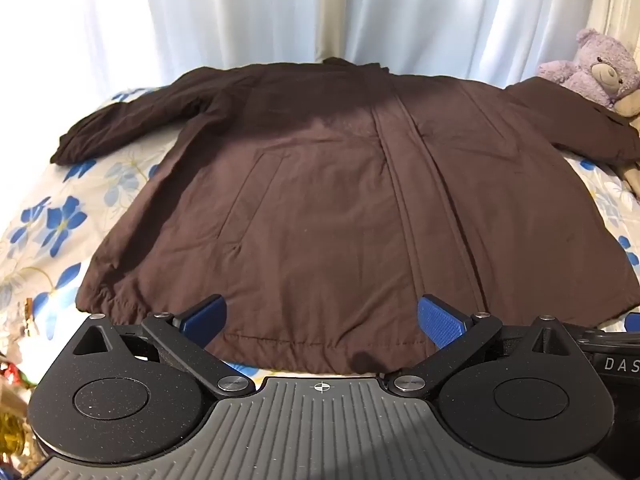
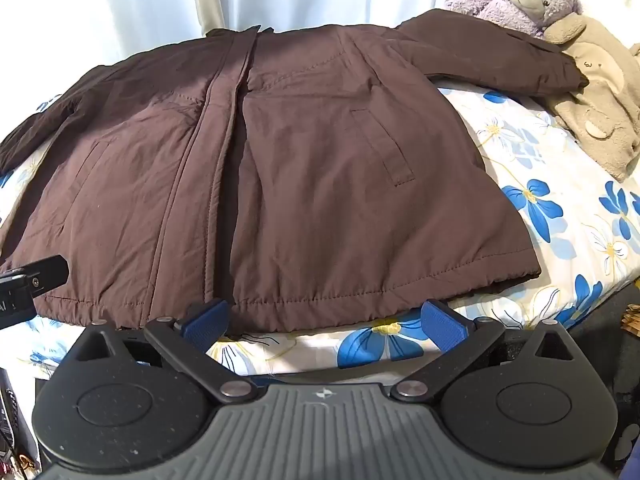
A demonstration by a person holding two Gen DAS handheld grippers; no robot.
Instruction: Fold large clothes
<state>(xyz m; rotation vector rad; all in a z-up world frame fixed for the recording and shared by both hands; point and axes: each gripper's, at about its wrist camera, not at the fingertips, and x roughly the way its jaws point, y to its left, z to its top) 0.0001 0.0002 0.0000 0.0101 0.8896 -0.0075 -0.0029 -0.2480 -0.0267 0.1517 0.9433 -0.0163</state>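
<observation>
Brown jacket (image 1: 320, 200) flat on bed (image 2: 560, 208), front up, sleeves spread. Folding not started. My left gripper (image 1: 322, 320) and right gripper (image 2: 324, 320) hover at near hem, fingers wide apart, empty. Next, I judge: pinch hem or sleeve, fold inward.

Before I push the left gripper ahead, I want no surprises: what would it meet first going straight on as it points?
Most likely the lower front of the dark brown padded jacket, just beyond its hem. The left gripper is open and angled down at it; depth is uncertain.
</observation>
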